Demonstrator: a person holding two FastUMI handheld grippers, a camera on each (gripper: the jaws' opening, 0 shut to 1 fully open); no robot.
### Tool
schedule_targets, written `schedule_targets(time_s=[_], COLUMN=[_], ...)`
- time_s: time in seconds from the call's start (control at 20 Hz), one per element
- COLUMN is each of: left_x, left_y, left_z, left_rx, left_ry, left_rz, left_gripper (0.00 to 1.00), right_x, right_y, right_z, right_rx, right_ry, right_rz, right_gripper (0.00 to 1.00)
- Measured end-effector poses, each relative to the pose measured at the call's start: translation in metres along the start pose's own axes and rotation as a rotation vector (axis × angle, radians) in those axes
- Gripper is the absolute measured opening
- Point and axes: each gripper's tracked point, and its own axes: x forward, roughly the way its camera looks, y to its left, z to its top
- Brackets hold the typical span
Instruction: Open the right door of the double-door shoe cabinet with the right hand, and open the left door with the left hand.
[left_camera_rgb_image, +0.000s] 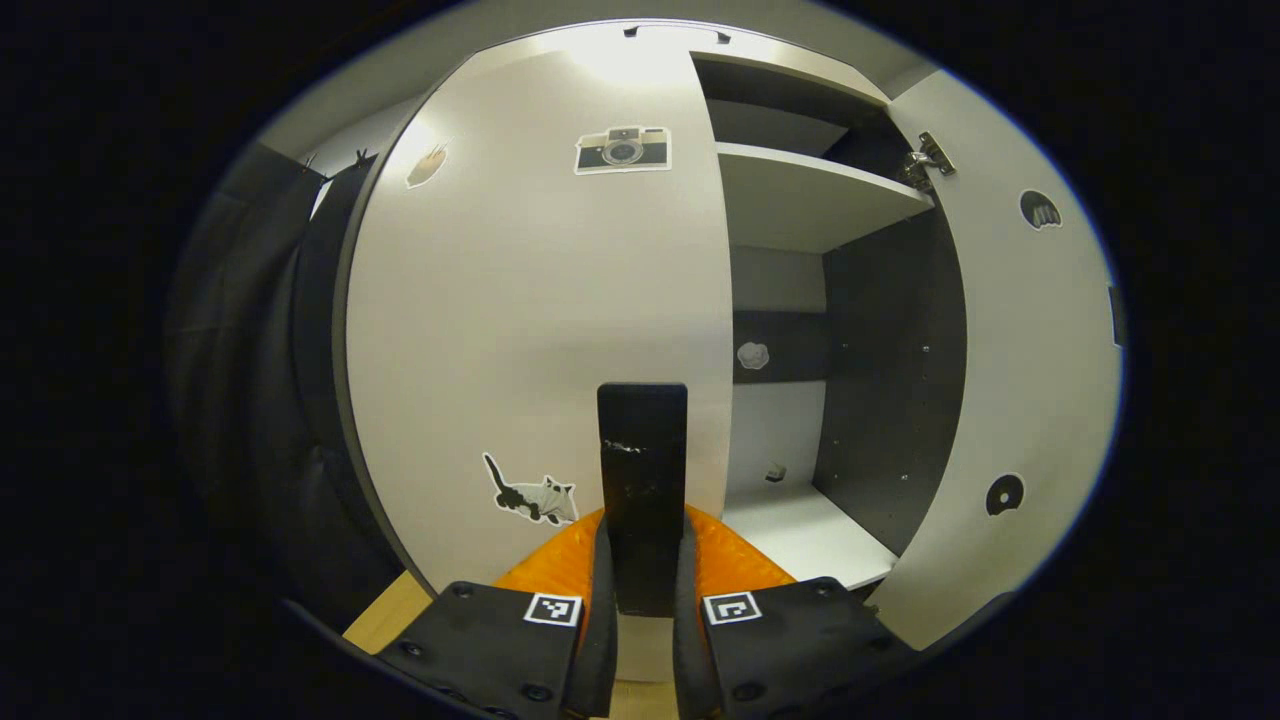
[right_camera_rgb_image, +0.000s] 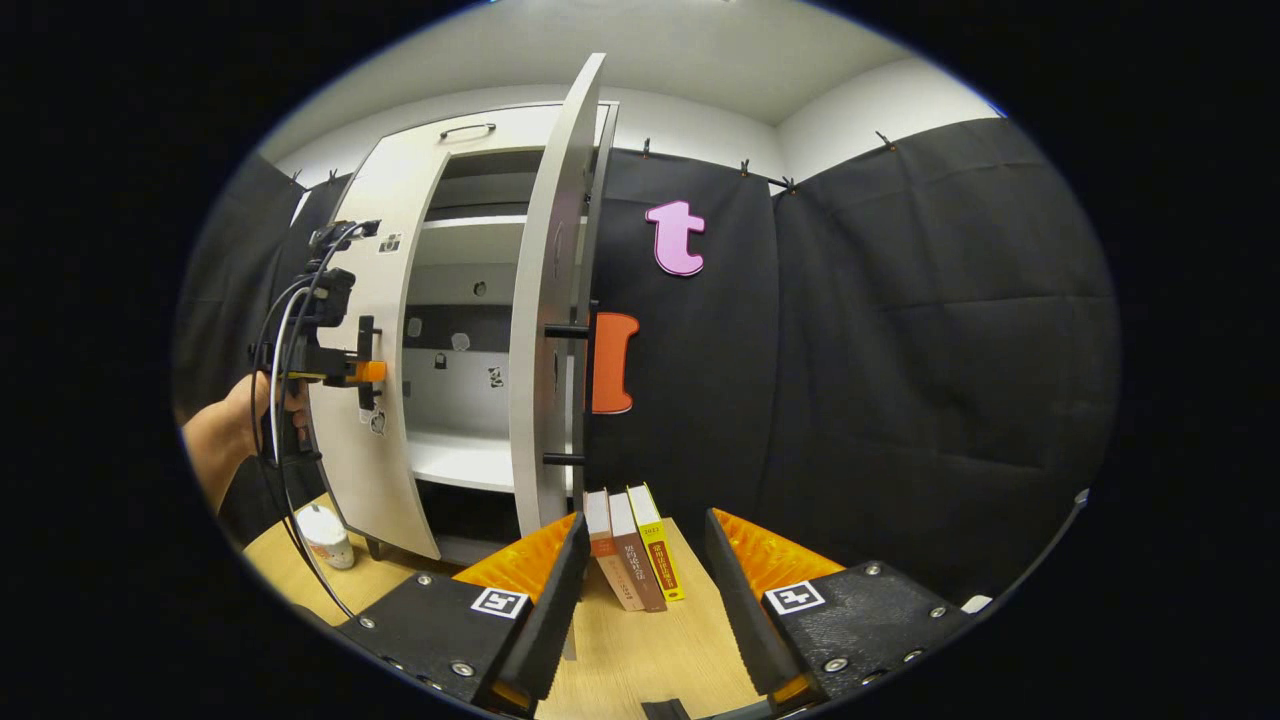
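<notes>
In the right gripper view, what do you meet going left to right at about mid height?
Hand holding the left gripper → closed left door → open cabinet interior → right door swung open, edge-on → black cloth wall.

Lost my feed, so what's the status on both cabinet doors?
Left gripper shut on left door handle; left door closed. Right gripper open, free. Right door open. Nothing blocking.

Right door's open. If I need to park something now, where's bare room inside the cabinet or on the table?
Inside the shoe cabinet, the bottom shelf and upper shelf look bare behind the open right door. On the table, wood between the right gripper and the books is free. Crowded: the left door's handle, clamped by the left gripper, and the cup corner.
</notes>
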Motion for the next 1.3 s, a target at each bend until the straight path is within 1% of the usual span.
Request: schedule_targets(time_s=[0.05, 0.1, 0.2, 0.4, 0.5, 0.55, 0.85, 1.0, 1.05, 1.15, 1.3], left_x=[-0.008, -0.015, -0.027, -0.041, -0.049, -0.053, -0.077, -0.091, -0.095, -0.103, -0.110], left_y=[0.002, 0.005, 0.009, 0.017, 0.020, 0.022, 0.038, 0.048, 0.053, 0.057, 0.070], left_z=[0.000, -0.002, -0.004, -0.005, -0.006, -0.005, -0.006, -0.009, -0.008, -0.010, -0.009], left_rx=[-0.014, -0.022, -0.019, -0.036, -0.037, -0.036, -0.049, -0.049, -0.036, -0.027, -0.061], left_ry=[0.001, 0.010, 0.014, 0.017, 0.023, 0.027, 0.042, 0.043, 0.040, 0.042, 0.051], left_rz=[-0.012, -0.017, -0.012, 0.027, 0.043, 0.049, 0.078, 0.102, 0.110, 0.125, 0.133], left_gripper=[0.30, 0.25, 0.25, 0.25, 0.24, 0.25, 0.25, 0.25, 0.23, 0.24, 0.24], right_x=[0.000, -0.001, -0.002, -0.002, -0.001, -0.002, -0.002, -0.002, -0.001, 0.002, 0.001], right_y=[0.002, 0.002, 0.004, 0.008, 0.009, 0.009, 0.017, 0.023, 0.025, 0.030, 0.039], right_z=[-0.001, -0.001, -0.001, -0.001, -0.001, -0.001, -0.005, -0.003, -0.002, -0.002, 0.000], right_rx=[0.005, 0.009, 0.012, 0.016, 0.014, 0.016, 0.037, 0.042, 0.043, 0.042, 0.052], right_ry=[-0.001, -0.001, 0.000, -0.004, -0.007, -0.005, 0.004, -0.001, -0.011, -0.021, -0.030], right_rz=[0.012, 0.022, 0.041, 0.074, 0.082, 0.085, 0.115, 0.131, 0.137, 0.146, 0.174], right_gripper=[0.72, 0.71, 0.72, 0.72, 0.71, 0.71, 0.72, 0.72, 0.71, 0.71, 0.71])
